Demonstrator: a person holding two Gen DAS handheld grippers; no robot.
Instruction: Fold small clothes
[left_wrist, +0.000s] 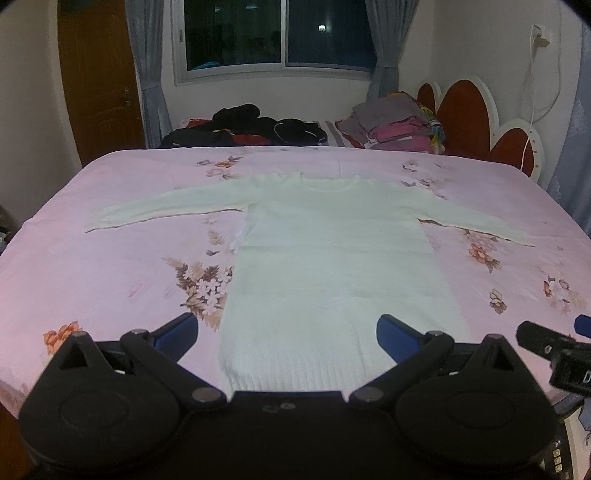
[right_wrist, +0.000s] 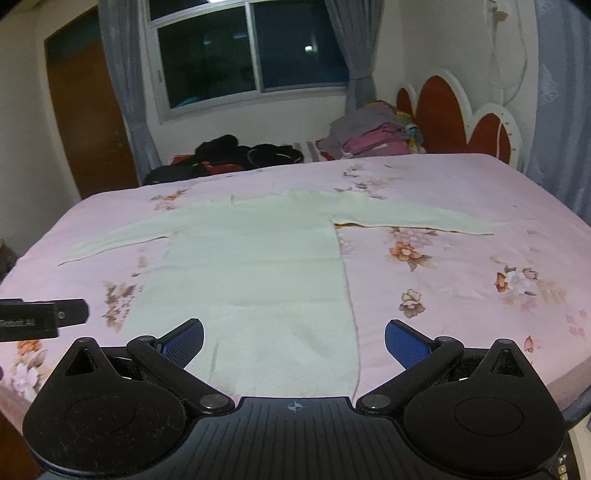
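White sweater spread flat on a pink flowered bed sheet, collar toward the window, both sleeves stretched out to the sides

Its ribbed hem is partly hidden behind the left gripper, whose blue pads stand wide apart above the hem, holding nothing; the right gripper also stands spread and empty, over the sweater's lower right corner. Each tool shows only as a cut-off black sliver at the edge of the other's view. Beyond the bed, a dark pile of clothes is hard to make out piece by piece, and a stack of folded clothes sits beside the red headboard. Curtains hang at both sides of the window
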